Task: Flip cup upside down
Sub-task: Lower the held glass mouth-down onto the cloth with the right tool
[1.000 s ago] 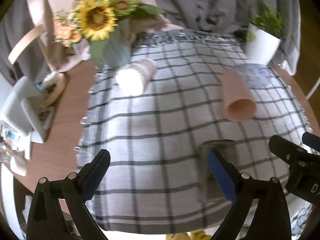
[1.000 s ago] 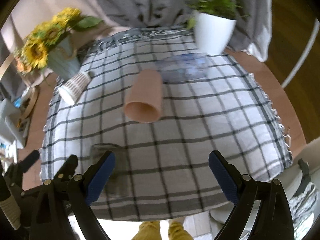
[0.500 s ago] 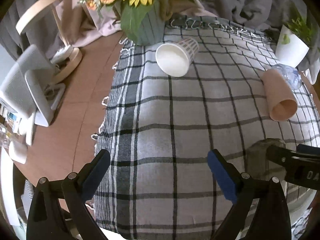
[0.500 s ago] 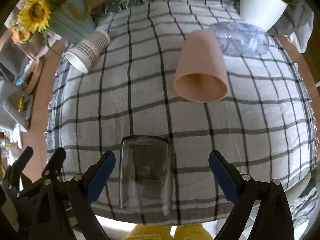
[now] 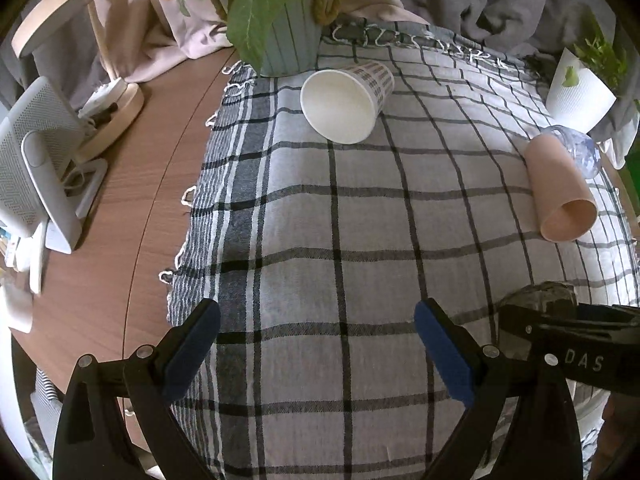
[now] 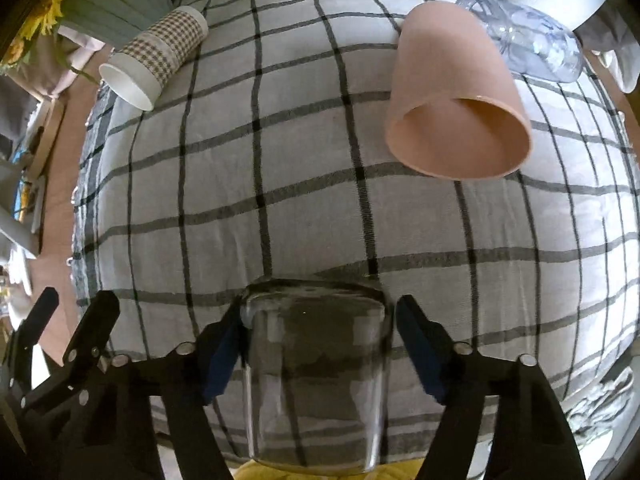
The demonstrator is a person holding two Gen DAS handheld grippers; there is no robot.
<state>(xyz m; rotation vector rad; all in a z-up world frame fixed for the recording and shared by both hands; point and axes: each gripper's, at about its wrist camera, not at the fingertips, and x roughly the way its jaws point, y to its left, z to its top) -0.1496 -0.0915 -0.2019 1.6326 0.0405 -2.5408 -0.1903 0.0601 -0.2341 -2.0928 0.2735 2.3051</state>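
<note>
Glass cup (image 6: 316,376) lies on its side at the near edge of the checked cloth (image 6: 304,184), between the fingers of the right gripper (image 6: 316,344); left pad touches the glass, right pad just beside it, so cannot tell if it is clamped. Pink cup (image 6: 456,100) lies on its side further out to the right, mouth toward camera, clear plastic bottle (image 6: 528,40) touching behind it. Patterned paper cup (image 6: 156,56) lies far left near the flower pot (image 6: 116,8). Left gripper (image 5: 316,352) spread wide, holding nothing, over bare cloth. White planter (image 5: 580,92) at far right; lamp base (image 5: 108,108) on the wooden table (image 5: 120,220).
</note>
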